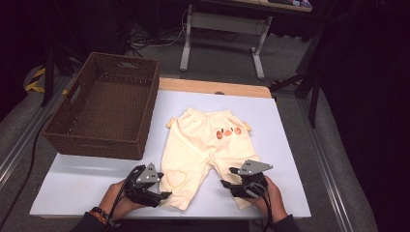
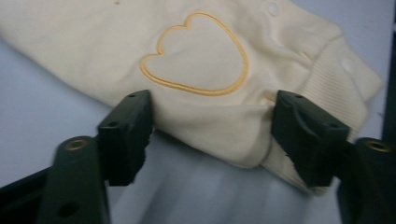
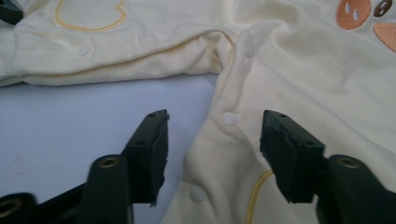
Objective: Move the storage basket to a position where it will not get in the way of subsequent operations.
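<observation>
Site as I read it from my feed: a lab or recording studio, not a home. Evidence: white work table (image 1: 87, 186) with a wooden edge, standing on grey carpet (image 1: 217, 53); black curtains (image 1: 372, 96) closing off the sides; metal floor rails (image 1: 21, 145) along both flanks; loose cables (image 1: 145, 38) on the floor; yellow-black hazard tape (image 1: 36, 79) at left; a white-legged desk (image 1: 227, 24) behind.
</observation>
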A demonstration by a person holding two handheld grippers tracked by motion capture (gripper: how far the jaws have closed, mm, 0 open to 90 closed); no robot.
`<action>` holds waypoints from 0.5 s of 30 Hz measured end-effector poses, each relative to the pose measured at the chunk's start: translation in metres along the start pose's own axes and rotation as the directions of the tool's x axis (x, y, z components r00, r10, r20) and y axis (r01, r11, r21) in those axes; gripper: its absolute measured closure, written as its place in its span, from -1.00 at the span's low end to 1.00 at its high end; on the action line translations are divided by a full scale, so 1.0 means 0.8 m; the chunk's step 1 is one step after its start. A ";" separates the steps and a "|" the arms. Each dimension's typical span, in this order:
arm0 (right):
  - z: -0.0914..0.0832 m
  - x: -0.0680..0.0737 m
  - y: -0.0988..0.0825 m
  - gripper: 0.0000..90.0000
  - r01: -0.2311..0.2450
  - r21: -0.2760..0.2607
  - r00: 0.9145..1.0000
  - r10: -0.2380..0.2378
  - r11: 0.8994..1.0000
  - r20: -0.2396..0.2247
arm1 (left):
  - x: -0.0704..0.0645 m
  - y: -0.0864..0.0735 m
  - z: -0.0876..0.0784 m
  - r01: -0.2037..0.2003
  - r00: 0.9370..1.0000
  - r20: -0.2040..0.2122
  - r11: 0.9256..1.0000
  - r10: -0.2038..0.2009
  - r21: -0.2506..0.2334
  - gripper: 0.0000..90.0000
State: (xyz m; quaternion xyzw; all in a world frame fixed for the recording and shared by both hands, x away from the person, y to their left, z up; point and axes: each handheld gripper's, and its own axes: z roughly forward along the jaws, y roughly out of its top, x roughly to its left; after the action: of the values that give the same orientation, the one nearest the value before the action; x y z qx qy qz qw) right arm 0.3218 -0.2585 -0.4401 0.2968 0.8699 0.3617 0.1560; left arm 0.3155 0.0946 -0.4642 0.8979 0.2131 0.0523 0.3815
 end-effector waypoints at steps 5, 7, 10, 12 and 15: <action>0.016 0.001 0.002 0.45 -0.011 0.058 0.999 0.009 0.998 0.037 | -0.001 0.001 -0.001 0.014 0.999 0.031 1.000 -0.014 -0.008 0.24; 0.016 0.001 0.003 0.60 -0.009 0.063 0.998 0.006 0.998 0.057 | -0.001 0.002 0.000 0.014 0.999 0.052 1.000 -0.013 -0.008 0.52; 0.015 0.003 0.004 0.80 -0.001 0.060 0.998 -0.003 0.998 0.065 | 0.000 0.004 -0.001 0.009 0.998 0.061 1.000 -0.009 -0.003 0.69; 0.013 0.005 0.006 0.88 -0.012 0.053 0.999 0.010 0.999 0.048 | 0.001 0.003 -0.002 0.021 0.998 0.062 1.000 -0.021 -0.003 0.72; 0.013 0.008 0.008 0.90 -0.002 0.054 0.999 0.000 0.999 0.048 | 0.004 0.003 -0.009 0.013 0.999 0.044 1.000 -0.012 -0.026 0.71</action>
State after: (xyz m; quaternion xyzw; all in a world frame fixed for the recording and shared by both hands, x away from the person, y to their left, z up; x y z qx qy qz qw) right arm 0.3245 -0.2455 -0.4433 0.3100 0.8753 0.3307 0.1687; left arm 0.3174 0.0989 -0.4576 0.8924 0.2095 0.0329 0.3982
